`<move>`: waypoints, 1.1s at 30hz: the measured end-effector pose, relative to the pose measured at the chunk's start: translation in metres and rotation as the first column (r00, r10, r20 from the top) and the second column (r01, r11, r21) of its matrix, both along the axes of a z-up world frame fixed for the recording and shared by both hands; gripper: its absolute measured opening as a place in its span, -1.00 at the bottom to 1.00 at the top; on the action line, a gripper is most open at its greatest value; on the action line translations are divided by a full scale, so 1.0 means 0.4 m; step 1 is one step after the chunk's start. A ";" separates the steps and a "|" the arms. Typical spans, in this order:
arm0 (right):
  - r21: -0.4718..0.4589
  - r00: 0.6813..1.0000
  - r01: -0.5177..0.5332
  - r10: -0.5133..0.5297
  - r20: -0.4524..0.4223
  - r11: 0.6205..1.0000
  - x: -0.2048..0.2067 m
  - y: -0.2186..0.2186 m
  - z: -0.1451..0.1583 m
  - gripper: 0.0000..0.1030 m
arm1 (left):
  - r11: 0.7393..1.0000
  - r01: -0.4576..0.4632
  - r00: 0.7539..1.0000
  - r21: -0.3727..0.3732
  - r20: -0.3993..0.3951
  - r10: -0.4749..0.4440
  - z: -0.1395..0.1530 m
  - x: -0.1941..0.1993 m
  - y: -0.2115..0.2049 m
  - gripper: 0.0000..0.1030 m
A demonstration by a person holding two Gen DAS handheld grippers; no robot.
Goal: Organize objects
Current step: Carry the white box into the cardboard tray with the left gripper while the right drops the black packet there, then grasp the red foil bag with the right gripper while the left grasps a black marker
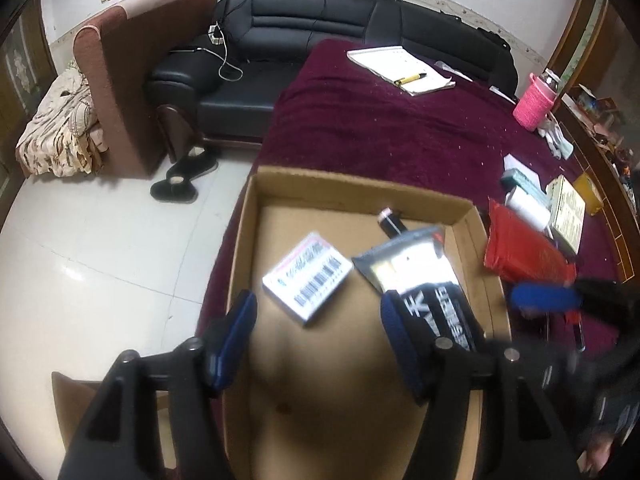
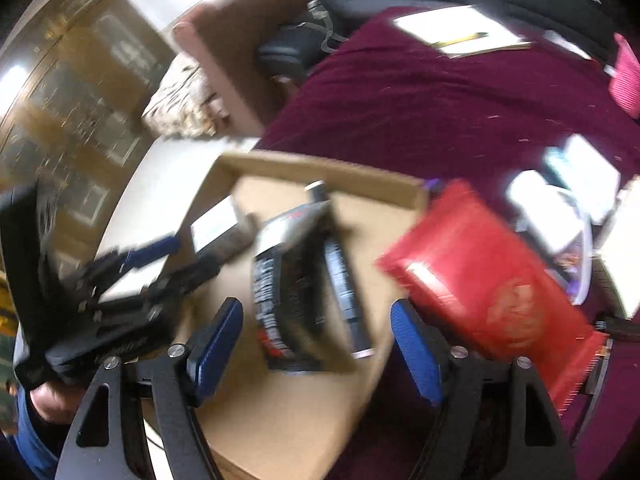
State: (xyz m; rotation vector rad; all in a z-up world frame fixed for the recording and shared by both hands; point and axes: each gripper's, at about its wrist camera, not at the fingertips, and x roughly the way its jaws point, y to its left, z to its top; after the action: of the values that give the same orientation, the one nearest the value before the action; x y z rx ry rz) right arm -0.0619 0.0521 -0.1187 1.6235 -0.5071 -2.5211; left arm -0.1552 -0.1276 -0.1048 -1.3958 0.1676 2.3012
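A shallow cardboard box [image 1: 320, 196] sits on the maroon-covered table and also shows in the right wrist view [image 2: 320, 172]. In it lie a white barcode box [image 1: 308, 276], a black foil pouch [image 1: 416, 268] and a small black tube [image 1: 390, 222]. In the right wrist view the pouch [image 2: 288, 292] and a dark tube [image 2: 344, 292] lie in the box. My left gripper [image 1: 316, 320] is open and empty above the box. My right gripper [image 2: 316, 328] is open and empty over the box's right part. A red packet [image 2: 480, 280] lies just right of the box; it also shows in the left wrist view [image 1: 524, 248].
White and teal boxes [image 1: 524, 188] and a booklet [image 1: 566, 208] lie right of the red packet. A notepad with a yellow pen [image 1: 400, 66] and a pink cup [image 1: 534, 104] stand farther back. A black sofa [image 1: 304, 36] and slippers [image 1: 184, 176] lie beyond the table's left edge.
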 end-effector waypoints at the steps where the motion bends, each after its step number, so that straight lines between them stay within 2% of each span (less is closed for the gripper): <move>1: 0.020 0.999 0.041 -0.041 -0.018 0.999 0.007 0.030 0.012 0.58 | 1.000 0.001 1.000 0.006 0.005 -0.001 -0.001 0.008 0.000 0.24; 3: 0.068 0.996 0.079 -0.077 -0.040 0.995 0.019 0.078 0.027 0.58 | 1.000 0.004 1.000 0.016 0.013 -0.004 -0.002 0.024 0.001 0.24; 5: 0.155 0.995 0.093 -0.088 -0.041 0.984 0.026 0.122 0.038 0.57 | 0.999 0.024 1.000 0.029 0.017 -0.024 0.001 0.047 0.006 0.24; 9: 0.165 0.997 0.062 -0.068 0.030 0.984 0.041 0.209 0.018 0.57 | 0.997 0.065 0.998 0.041 0.010 -0.065 0.015 0.094 0.020 0.24; 11: 0.224 0.999 0.017 -0.026 0.035 0.974 0.064 0.222 0.007 0.57 | 0.995 0.079 0.997 0.058 0.016 -0.080 0.017 0.119 0.027 0.24; 16: 0.227 0.991 -0.136 0.131 0.037 0.964 0.089 0.193 0.002 0.57 | 0.993 0.091 0.995 0.078 0.031 -0.094 0.013 0.184 0.053 0.24; 20: 0.293 0.964 -0.264 0.263 0.043 0.919 0.072 0.144 0.001 0.62 | 0.991 0.086 0.995 0.098 0.050 -0.091 0.007 0.246 0.072 0.24; 23: 0.316 0.937 -0.348 0.341 0.080 0.883 0.043 0.112 -0.026 0.69 | 0.994 0.079 0.994 0.081 0.066 -0.084 -0.004 0.286 0.083 0.24; 27: 0.411 0.914 -0.404 0.382 0.139 0.818 -0.004 0.084 -0.081 0.69 | 0.997 0.053 0.996 0.058 0.064 -0.057 0.001 0.336 0.083 0.24; 29: 0.447 0.911 -0.407 0.392 0.132 0.796 -0.012 0.079 -0.100 0.69 | 0.998 0.033 0.998 0.052 0.061 -0.036 0.008 0.364 0.073 0.24; 31: 0.463 0.916 -0.391 0.387 0.109 0.796 -0.004 0.076 -0.098 0.40 | 0.999 0.008 0.998 0.043 0.059 -0.011 0.011 0.382 0.062 0.24; 32: 0.464 0.922 -0.377 0.373 0.106 0.801 0.002 0.076 -0.094 0.16 | 0.999 -0.009 0.998 0.041 0.061 0.007 0.011 0.390 0.054 0.24; 33: 0.460 0.930 -0.361 0.351 0.111 0.811 0.006 0.079 -0.092 0.13 | 0.999 -0.022 0.998 0.042 0.064 0.020 0.012 0.396 0.047 0.24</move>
State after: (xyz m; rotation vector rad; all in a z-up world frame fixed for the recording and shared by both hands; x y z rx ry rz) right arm -0.0593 0.0838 -0.1556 1.6816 0.4291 -2.4463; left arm 0.0030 -0.1089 -0.1001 -1.4540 0.0841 2.2602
